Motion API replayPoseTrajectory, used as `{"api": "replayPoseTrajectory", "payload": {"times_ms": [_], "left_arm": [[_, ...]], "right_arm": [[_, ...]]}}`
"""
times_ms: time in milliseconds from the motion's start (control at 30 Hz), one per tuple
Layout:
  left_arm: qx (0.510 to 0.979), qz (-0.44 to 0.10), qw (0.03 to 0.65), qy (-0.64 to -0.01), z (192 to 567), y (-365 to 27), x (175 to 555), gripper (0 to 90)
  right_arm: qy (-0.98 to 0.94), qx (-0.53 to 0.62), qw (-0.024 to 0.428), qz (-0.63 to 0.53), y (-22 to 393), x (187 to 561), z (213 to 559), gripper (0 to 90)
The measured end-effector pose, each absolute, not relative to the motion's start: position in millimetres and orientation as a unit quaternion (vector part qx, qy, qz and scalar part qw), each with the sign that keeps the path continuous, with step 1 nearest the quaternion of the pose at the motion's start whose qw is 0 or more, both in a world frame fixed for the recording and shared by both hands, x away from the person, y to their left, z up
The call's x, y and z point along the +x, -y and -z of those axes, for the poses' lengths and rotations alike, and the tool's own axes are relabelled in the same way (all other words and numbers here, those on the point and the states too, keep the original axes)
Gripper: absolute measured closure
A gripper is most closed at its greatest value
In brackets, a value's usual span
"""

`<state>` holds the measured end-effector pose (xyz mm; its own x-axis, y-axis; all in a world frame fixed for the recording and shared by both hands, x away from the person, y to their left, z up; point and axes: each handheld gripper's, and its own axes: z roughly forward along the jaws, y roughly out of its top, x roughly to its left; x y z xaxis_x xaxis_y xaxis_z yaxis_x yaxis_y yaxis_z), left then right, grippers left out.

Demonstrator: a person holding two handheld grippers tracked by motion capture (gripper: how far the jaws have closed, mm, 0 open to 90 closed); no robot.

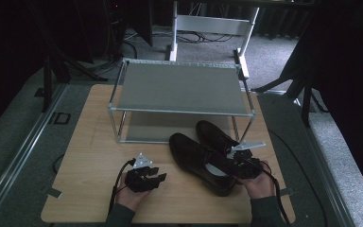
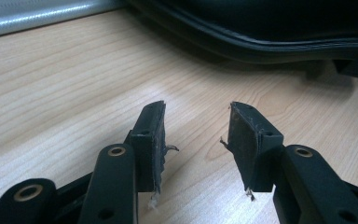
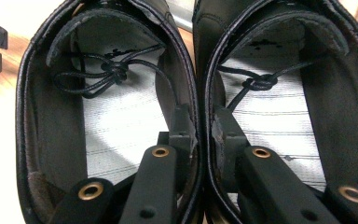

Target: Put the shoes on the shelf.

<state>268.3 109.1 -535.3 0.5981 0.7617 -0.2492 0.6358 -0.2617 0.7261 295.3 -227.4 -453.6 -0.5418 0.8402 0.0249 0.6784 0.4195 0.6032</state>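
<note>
Right hand-held gripper (image 3: 200,135): low centre of its own view, my jaws pinch the two touching inner walls of the black leather shoes (image 1: 203,153), one jaw inside each.
Left hand-held gripper (image 2: 196,140): jaws apart, empty, over bare desk (image 1: 94,142), lower left of the high view.
Shoes' place: lower right of the desk, before the metal shoe rack (image 1: 182,90).
Doing it well: I judge both walls must stay clamped while lifting level.
Writing: none readable; insole marks blurred.
</note>
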Motion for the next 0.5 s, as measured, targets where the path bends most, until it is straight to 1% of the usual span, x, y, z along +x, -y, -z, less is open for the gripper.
{"api": "replayPoseTrajectory", "payload": {"times_ms": [500], "left_arm": [[0.787, -0.094, 0.422, -0.440, 523, -97, 287, 56.7]], "right_arm": [[-0.832, 0.456, 0.125, -0.291, 198, 326, 458, 80.4]]}}
